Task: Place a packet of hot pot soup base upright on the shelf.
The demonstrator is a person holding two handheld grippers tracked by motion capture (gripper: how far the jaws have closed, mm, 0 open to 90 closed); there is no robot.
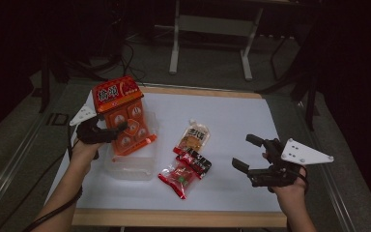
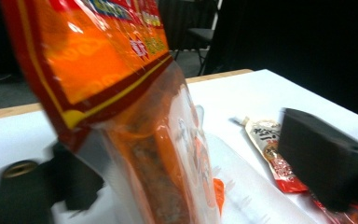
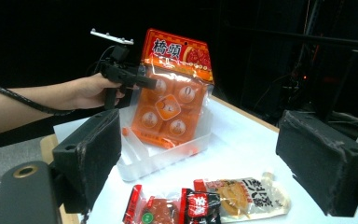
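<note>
A tall orange snack packet [image 1: 121, 113] stands tilted with its lower end inside a clear plastic container [image 1: 130, 170] at the left of the white table top. My left gripper [image 1: 121, 129] reaches around the packet's middle from the left. In the left gripper view the packet [image 2: 121, 70] stands between the jaws, close to the left pad, while the right pad [image 2: 324, 156] stands well clear of it, so my left gripper [image 2: 200, 168] is open. My right gripper [image 1: 244, 152] hovers open at the right with nothing in it. The right gripper view shows the packet [image 3: 175, 88] and the container [image 3: 168, 161] beyond my right gripper [image 3: 207, 156].
Three small packets lie mid-table: a pale sauce pouch [image 1: 193, 137], a red and black packet [image 1: 194, 162] and a red snack packet [image 1: 177, 179]. The white mat [image 1: 236, 121] ends at a wooden table edge [image 1: 183, 218]. A table frame [image 1: 210, 29] stands behind.
</note>
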